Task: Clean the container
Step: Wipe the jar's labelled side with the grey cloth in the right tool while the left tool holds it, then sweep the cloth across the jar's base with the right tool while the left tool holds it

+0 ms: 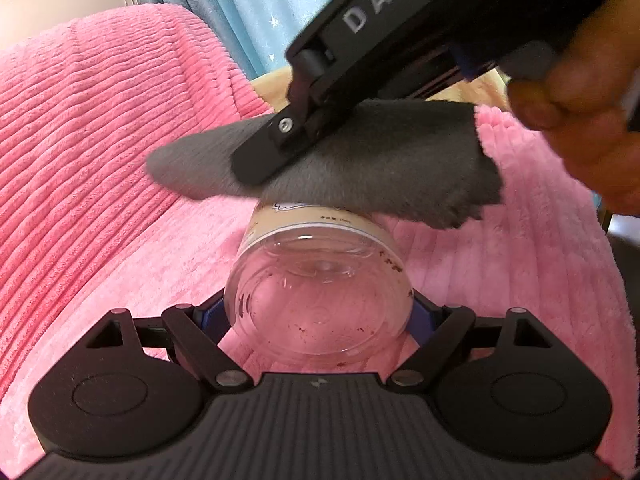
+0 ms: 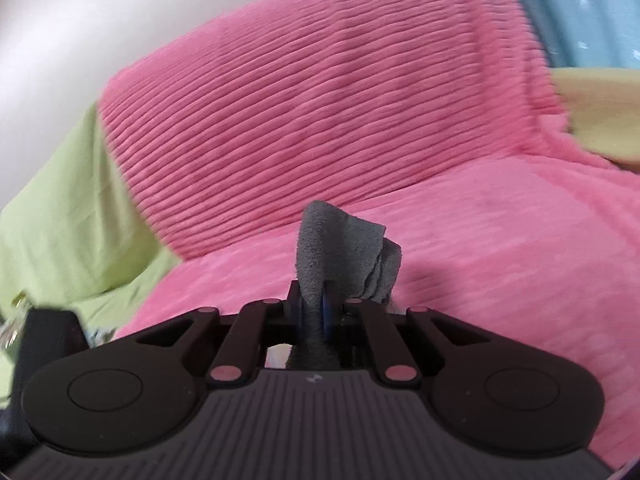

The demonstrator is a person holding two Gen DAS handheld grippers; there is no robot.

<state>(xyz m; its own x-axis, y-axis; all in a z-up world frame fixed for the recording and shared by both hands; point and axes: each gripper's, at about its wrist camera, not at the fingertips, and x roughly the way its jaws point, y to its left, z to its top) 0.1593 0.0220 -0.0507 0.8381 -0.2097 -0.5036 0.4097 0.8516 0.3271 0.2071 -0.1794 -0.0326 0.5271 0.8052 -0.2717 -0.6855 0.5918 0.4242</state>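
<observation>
Left tool [image 1: 320, 316] clamps clear container [image 1: 320, 288] over pink blanket [image 1: 120, 160]; right tool [image 2: 316, 308] pinches grey cloth [image 1: 360, 160] on its far end. Brown specks remain; cleaning looks unfinished.

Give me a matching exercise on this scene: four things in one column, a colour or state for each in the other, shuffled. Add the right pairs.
Things
1. jar
2. cloth
3. blanket
4. curtain

States
A. pink and ribbed, spread under everything
B. clear plastic with brown specks inside, clamped in the left gripper
C. blue with small white stars, at the back
D. grey and fuzzy, pinched in the right gripper and lying over the jar's far end

Pairs: 1-B, 2-D, 3-A, 4-C
</observation>
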